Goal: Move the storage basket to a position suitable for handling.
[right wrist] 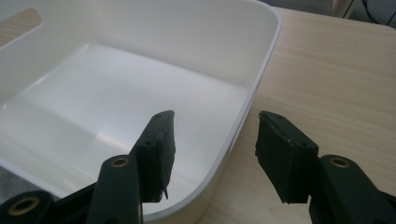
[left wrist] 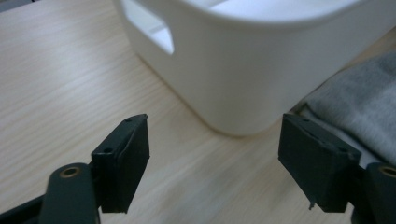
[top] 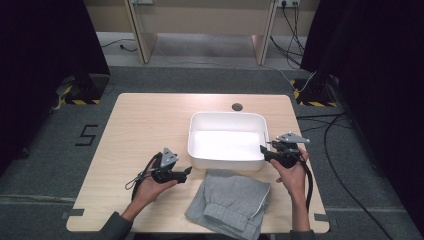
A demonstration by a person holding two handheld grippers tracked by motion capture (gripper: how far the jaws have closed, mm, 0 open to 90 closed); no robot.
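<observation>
While both sets of fingers stand apart beside the white tub [top: 227, 141], the left gripper [top: 186, 173] should pinch the folded grey garment [top: 231, 200] near its front wall, the right gripper [top: 263, 150] matching.

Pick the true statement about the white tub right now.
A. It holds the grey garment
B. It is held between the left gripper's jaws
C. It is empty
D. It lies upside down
C: the white tub shows a bare white floor, while the folded grey garment lies on the table in front of it.
</observation>
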